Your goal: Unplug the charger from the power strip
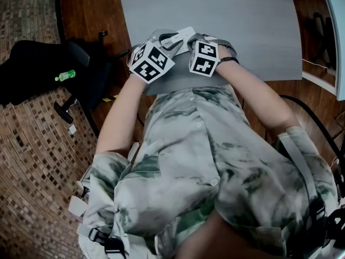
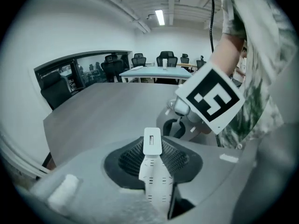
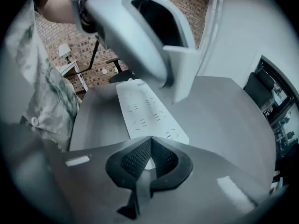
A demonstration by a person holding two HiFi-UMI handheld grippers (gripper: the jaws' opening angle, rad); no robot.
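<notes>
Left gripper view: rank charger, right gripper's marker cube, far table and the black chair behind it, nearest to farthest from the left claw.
1. charger: gripped in the left claw, centre.
2. right gripper's marker cube: close by, at right.
3. far table: across the room, centre.
4. black chair: just behind that table, by the back wall.

An office meeting room: grey conference table, swivel chairs, ceiling strip light.
</notes>
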